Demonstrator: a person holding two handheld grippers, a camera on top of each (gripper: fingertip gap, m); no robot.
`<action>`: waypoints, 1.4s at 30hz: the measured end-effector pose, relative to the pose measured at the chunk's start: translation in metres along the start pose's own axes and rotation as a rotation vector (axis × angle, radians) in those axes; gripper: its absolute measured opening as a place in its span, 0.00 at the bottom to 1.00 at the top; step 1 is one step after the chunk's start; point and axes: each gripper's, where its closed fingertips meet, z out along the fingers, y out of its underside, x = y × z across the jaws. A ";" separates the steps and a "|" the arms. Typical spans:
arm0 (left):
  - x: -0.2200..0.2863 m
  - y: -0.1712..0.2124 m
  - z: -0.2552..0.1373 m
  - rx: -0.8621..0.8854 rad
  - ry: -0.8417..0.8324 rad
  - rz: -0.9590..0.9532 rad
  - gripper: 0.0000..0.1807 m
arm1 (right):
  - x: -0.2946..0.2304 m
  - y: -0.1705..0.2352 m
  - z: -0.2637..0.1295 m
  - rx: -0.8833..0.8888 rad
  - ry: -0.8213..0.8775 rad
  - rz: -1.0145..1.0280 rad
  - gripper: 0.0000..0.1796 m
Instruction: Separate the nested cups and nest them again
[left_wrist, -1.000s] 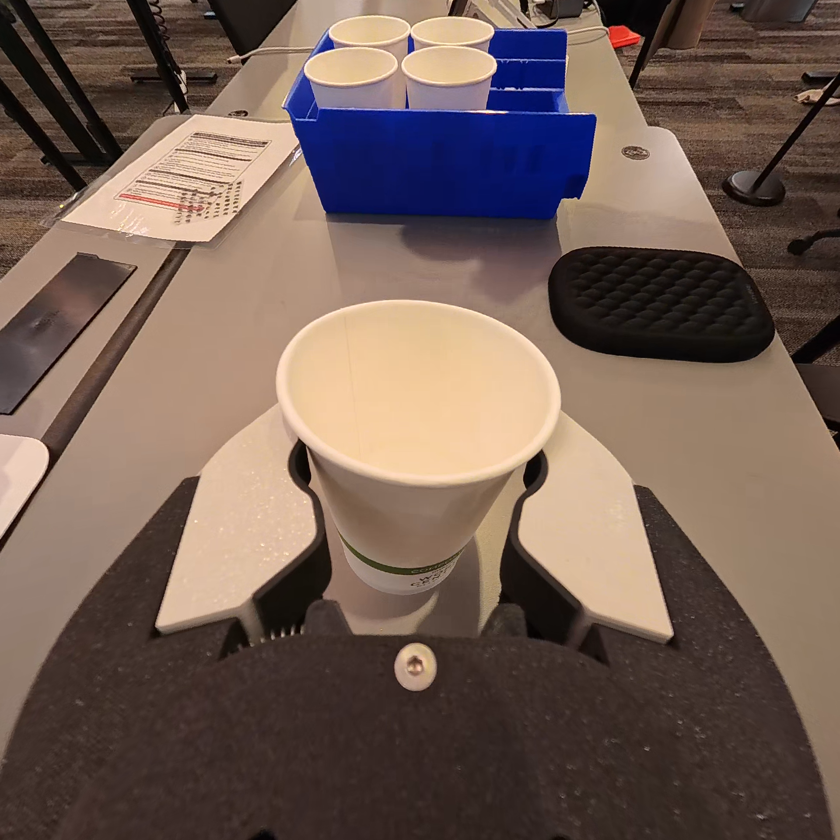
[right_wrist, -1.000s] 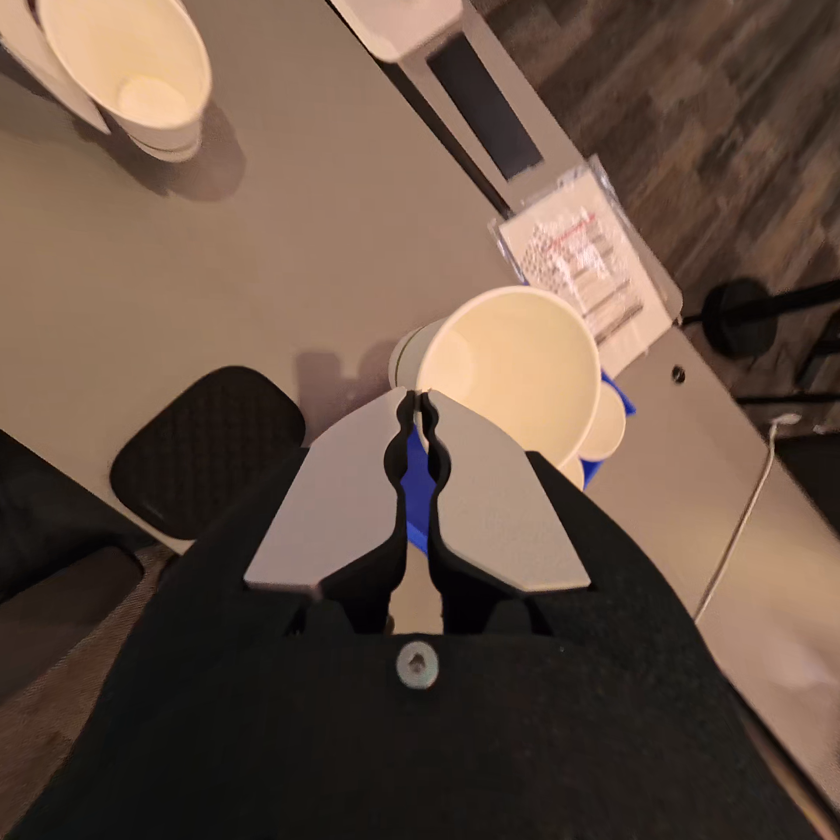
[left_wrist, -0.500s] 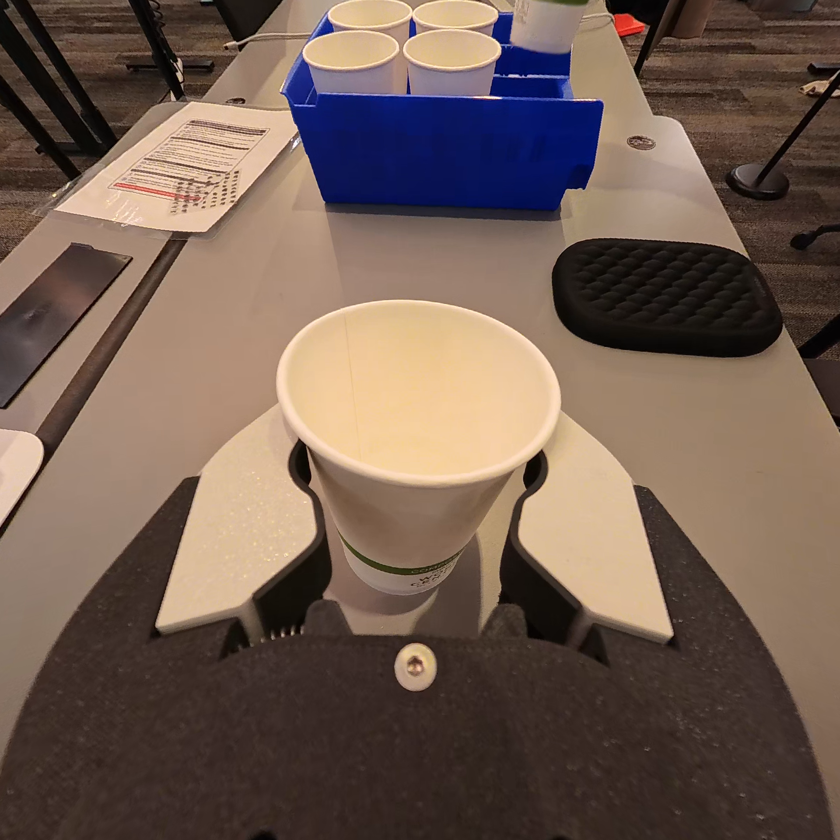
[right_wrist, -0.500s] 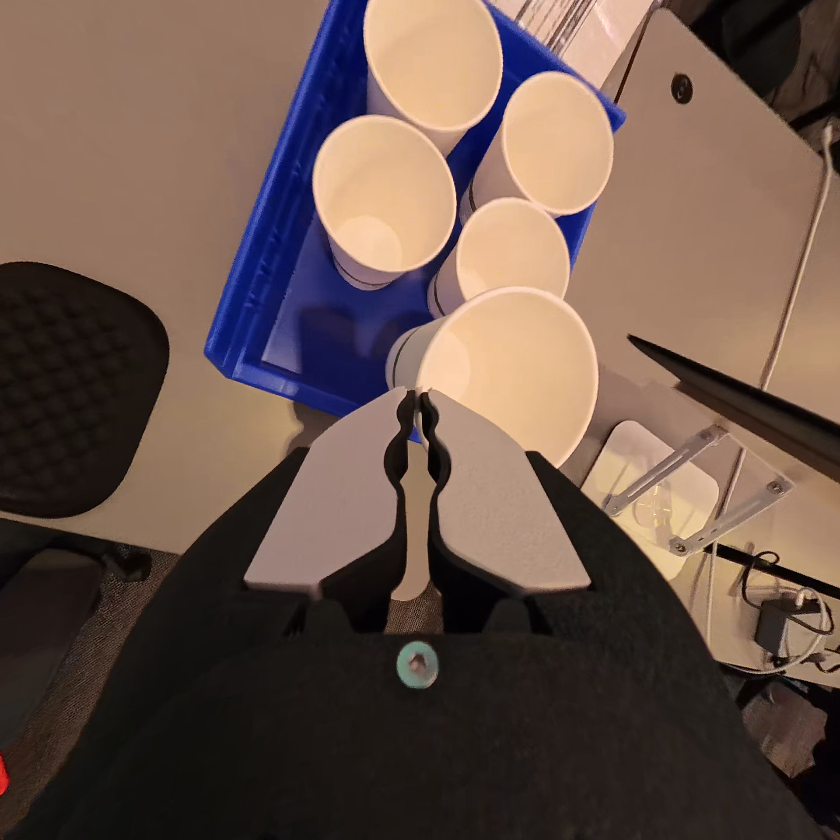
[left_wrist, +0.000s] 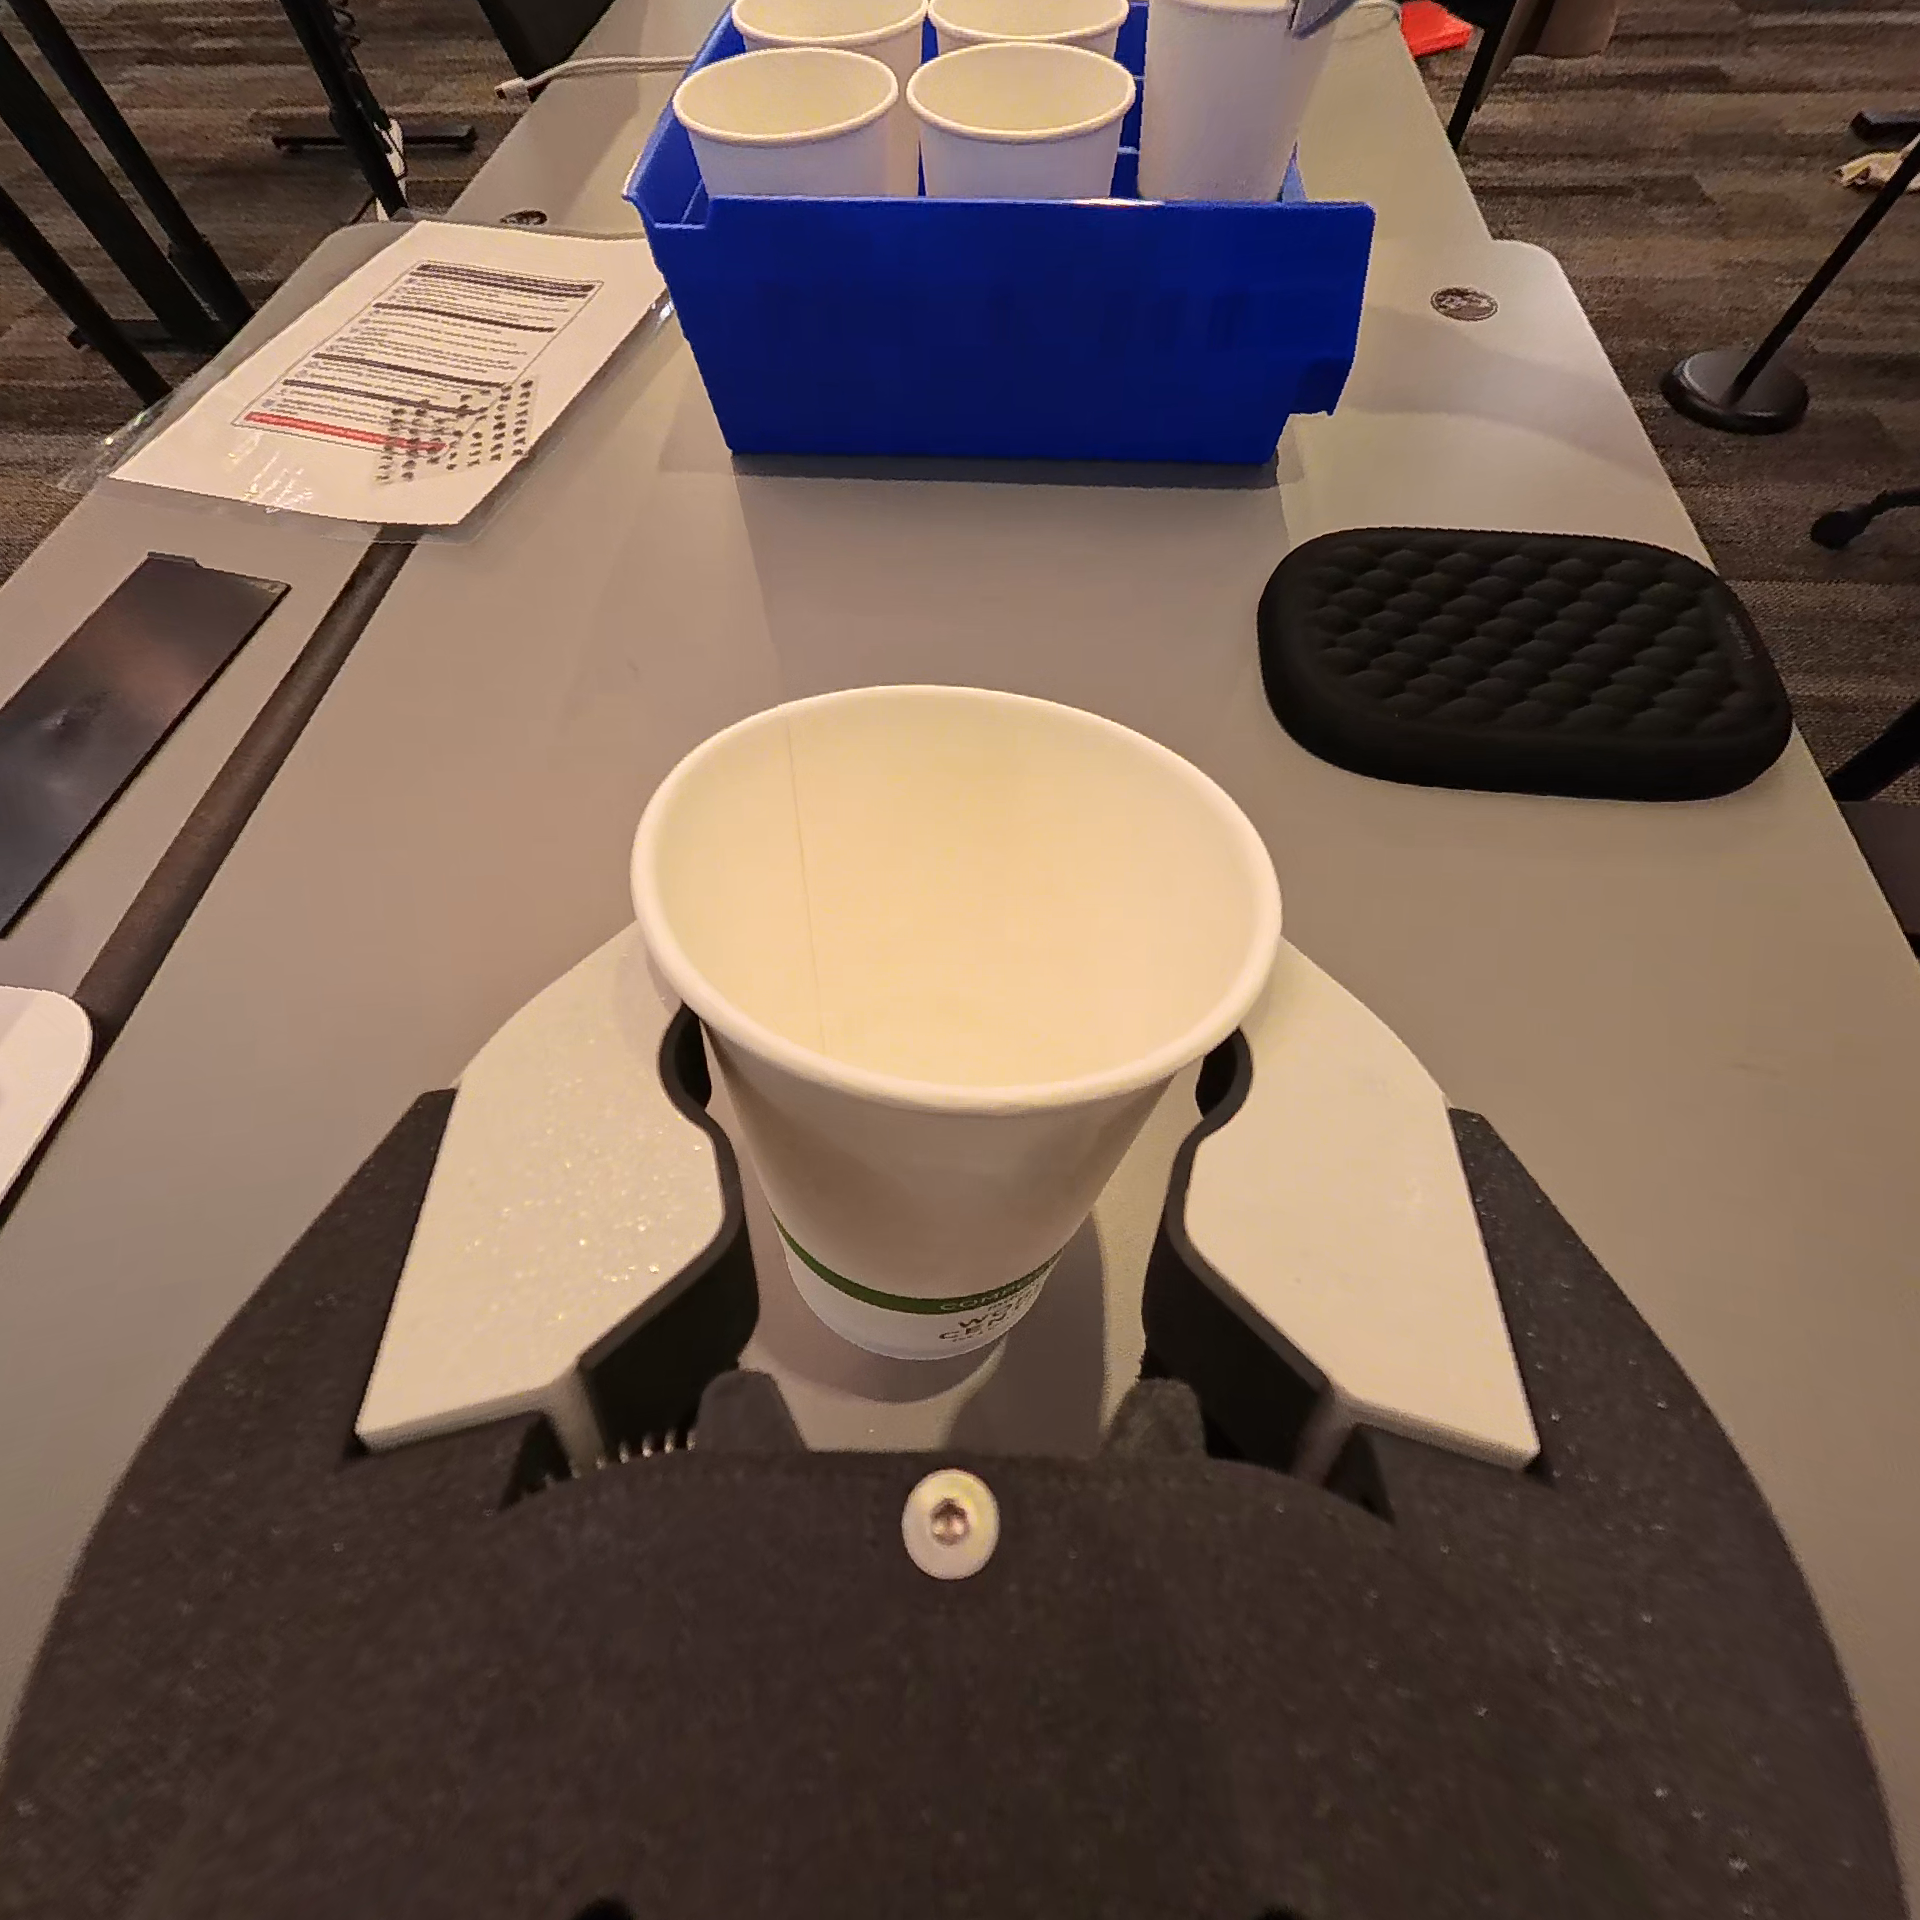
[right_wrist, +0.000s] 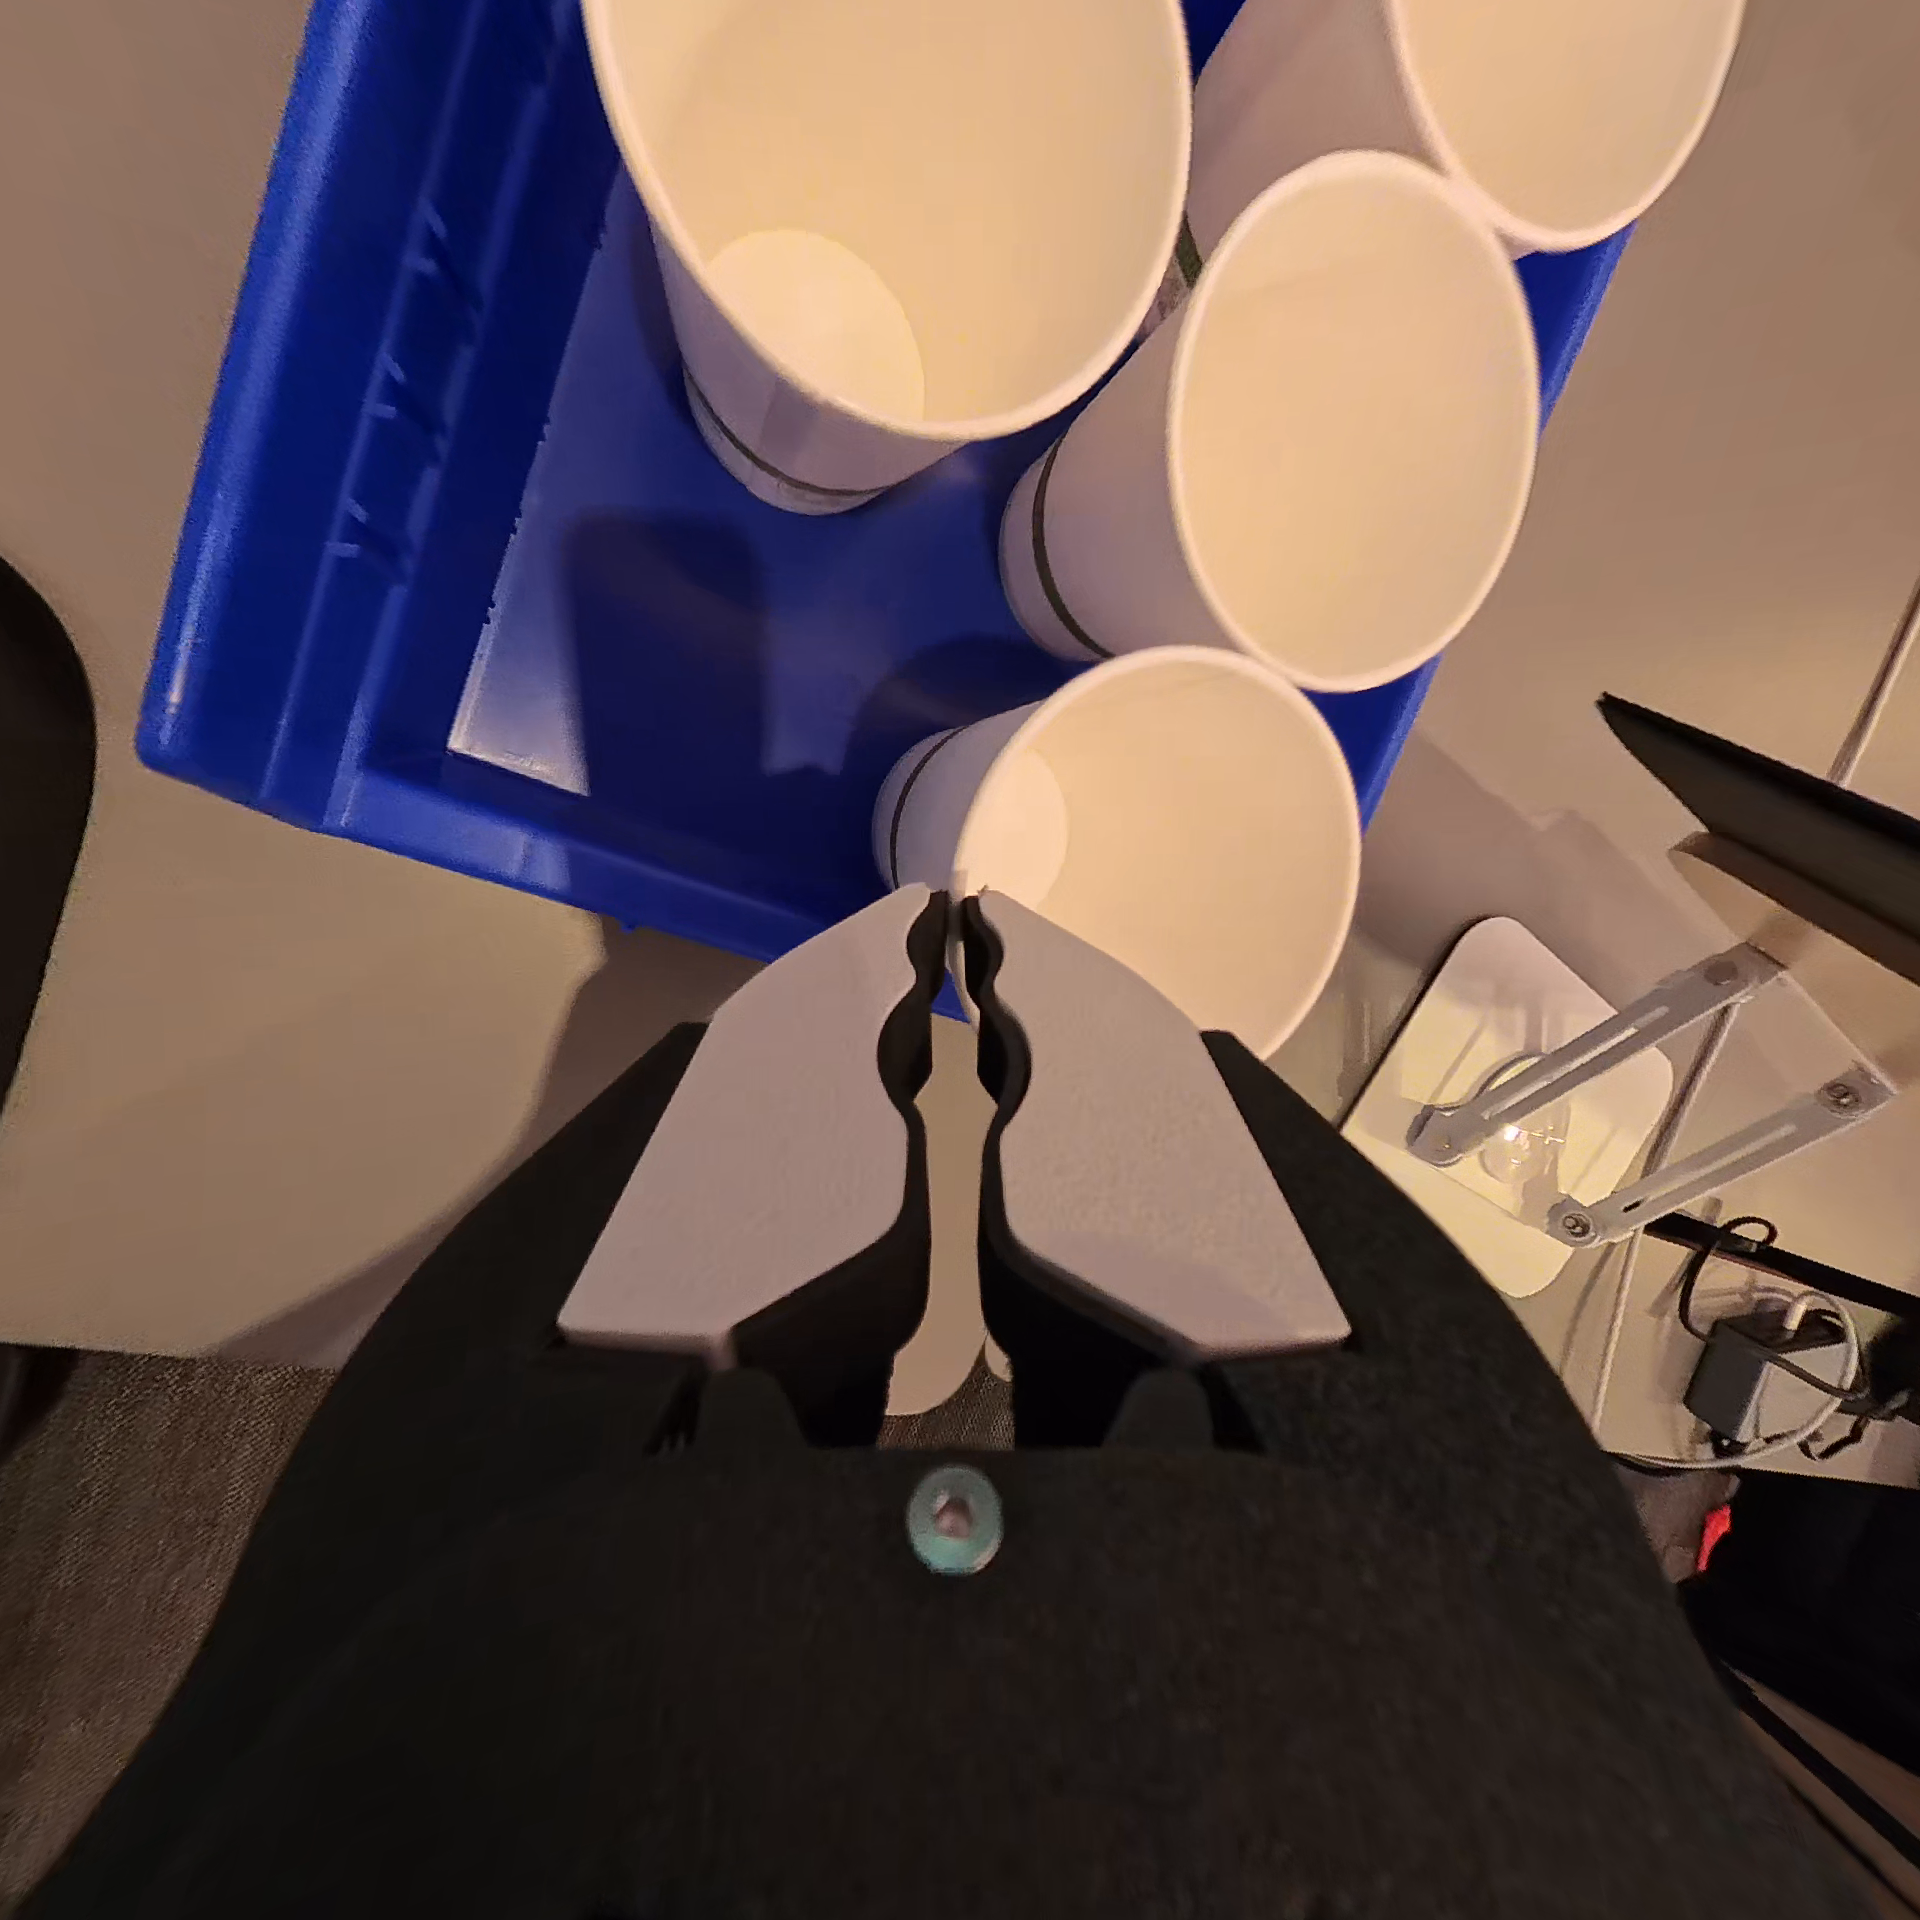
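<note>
Lowered since earlier, right gripper (right_wrist: 956, 902) pinches a paper cup's rim (right_wrist: 1132, 842) inside blue bin (right_wrist: 312, 582) (four cups crowd there). Left gripper (left_wrist: 956, 997) clasps table cup (left_wrist: 951, 997); black pad (left_wrist: 1517, 665) nearby.

My cup (left_wrist: 956, 997) was plain white outside, creamy inside, with a green band near the base. The bin (left_wrist: 997, 322) was bright blue, the pad (left_wrist: 1517, 660) black with a quilted bumpy pattern, the table (left_wrist: 520, 727) flat grey, and the floor (left_wrist: 1714, 125) streaky brown-grey carpet.
</note>
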 end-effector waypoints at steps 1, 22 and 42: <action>0.000 0.000 0.000 0.000 0.000 0.002 0.51 | -0.001 0.001 0.003 -0.003 -0.003 0.003 0.01; 0.003 -0.002 0.000 0.007 0.008 0.002 0.51 | -0.038 -0.089 -0.079 0.273 0.068 -0.163 0.13; 0.022 -0.013 -0.004 0.037 0.090 0.009 0.51 | -0.342 -0.244 -0.079 0.556 -0.417 -1.006 0.09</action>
